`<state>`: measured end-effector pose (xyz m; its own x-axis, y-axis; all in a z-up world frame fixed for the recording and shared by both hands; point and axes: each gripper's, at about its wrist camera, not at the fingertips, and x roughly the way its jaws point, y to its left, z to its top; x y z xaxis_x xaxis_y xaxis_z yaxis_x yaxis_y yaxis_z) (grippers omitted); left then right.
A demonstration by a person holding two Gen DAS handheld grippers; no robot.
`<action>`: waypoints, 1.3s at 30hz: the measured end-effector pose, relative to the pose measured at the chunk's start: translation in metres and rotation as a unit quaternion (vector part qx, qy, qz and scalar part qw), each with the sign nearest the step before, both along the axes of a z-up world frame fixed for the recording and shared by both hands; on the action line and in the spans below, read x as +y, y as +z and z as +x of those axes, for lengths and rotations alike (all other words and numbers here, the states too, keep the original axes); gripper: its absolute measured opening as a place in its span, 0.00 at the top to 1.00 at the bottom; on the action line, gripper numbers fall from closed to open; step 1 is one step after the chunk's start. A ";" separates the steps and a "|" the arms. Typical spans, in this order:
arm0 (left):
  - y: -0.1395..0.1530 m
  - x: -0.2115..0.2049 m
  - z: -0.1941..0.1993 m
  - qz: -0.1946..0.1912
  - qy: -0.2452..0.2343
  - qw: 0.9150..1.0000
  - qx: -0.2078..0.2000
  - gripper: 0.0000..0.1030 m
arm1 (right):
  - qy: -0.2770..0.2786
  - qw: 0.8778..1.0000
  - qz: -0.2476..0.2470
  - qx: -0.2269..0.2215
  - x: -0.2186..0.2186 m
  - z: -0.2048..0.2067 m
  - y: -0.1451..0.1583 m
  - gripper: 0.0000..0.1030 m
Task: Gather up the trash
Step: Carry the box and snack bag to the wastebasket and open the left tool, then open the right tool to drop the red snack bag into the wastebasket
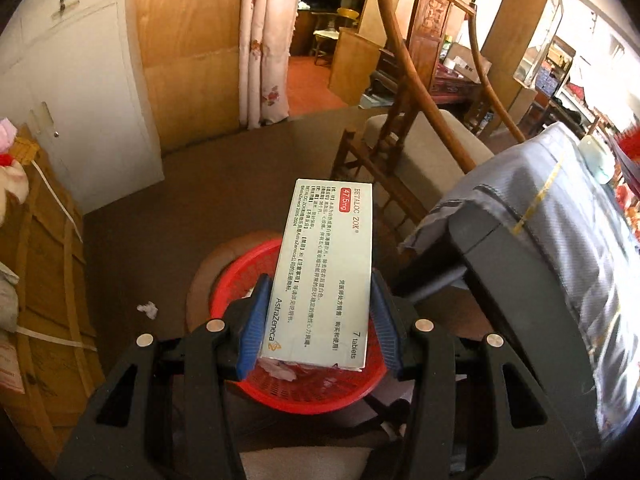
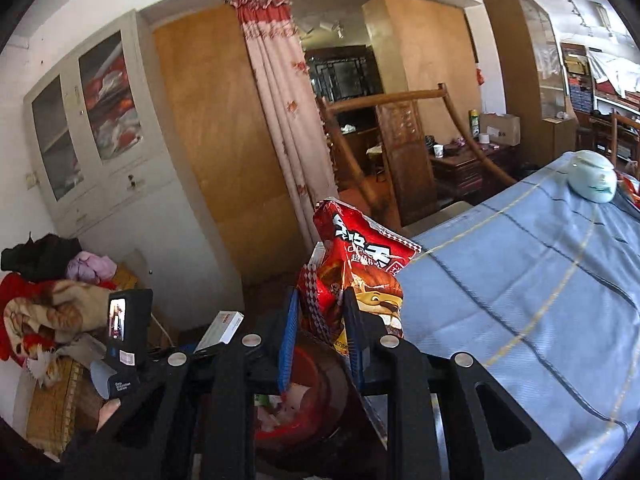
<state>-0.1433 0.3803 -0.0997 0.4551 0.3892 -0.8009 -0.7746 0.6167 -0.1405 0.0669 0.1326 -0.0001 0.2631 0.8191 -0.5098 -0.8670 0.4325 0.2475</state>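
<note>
My left gripper (image 1: 318, 320) is shut on a white medicine box (image 1: 326, 272) printed "Betaloc ZOK". It holds the box directly above a red mesh trash basket (image 1: 316, 390) that has crumpled paper inside. My right gripper (image 2: 320, 332) is shut on a red snack bag (image 2: 356, 268), held upright beside the table edge. The red basket (image 2: 304, 400) lies below it. The left gripper with the white box (image 2: 222, 330) also shows at lower left in the right wrist view.
A table with a blue-grey cloth (image 1: 560, 240) is on the right, bearing a pale ceramic jar (image 2: 592, 178). A wooden chair (image 1: 404, 152) stands behind the basket. A crumpled paper scrap (image 1: 147, 309) lies on the brown floor. Cardboard boxes (image 1: 44, 280) with clothes stand left.
</note>
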 end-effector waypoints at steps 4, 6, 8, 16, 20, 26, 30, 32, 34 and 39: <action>-0.004 0.003 -0.006 0.006 0.007 1.000 0.004 0.53 | 0.012 1.000 -0.015 0.010 0.022 0.001 -0.010 0.78; -0.010 0.005 -0.008 0.001 0.009 1.000 0.008 0.53 | 0.017 0.999 -0.024 0.013 0.035 0.001 -0.016 0.78; -0.020 0.010 -0.002 -0.003 0.011 1.000 0.020 0.53 | 0.022 0.999 -0.033 0.016 0.046 0.002 -0.020 0.78; -0.053 0.012 0.008 -0.031 0.010 0.998 0.052 0.52 | 0.038 0.997 -0.061 0.023 0.075 0.001 -0.034 0.78; -0.052 0.016 0.002 -0.017 0.029 0.998 0.058 0.47 | 0.050 0.995 -0.078 0.026 0.089 -0.004 -0.045 0.78; -0.045 0.026 -0.010 0.011 0.076 0.995 0.059 0.26 | 0.068 0.992 -0.096 0.035 0.106 -0.010 -0.057 0.78; -0.040 0.032 -0.019 0.034 0.107 0.992 0.061 0.16 | 0.089 0.989 -0.112 0.041 0.119 -0.020 -0.068 0.78; -0.039 0.036 -0.023 0.041 0.119 0.990 0.063 0.13 | 0.101 0.987 -0.121 0.043 0.126 -0.027 -0.075 0.78; -0.039 0.040 -0.027 0.043 0.131 0.988 0.063 0.12 | 0.113 0.984 -0.131 0.049 0.133 -0.033 -0.083 0.78; -0.041 0.050 -0.036 0.040 0.151 0.986 0.061 0.11 | 0.137 0.976 -0.157 0.058 0.150 -0.048 -0.102 0.77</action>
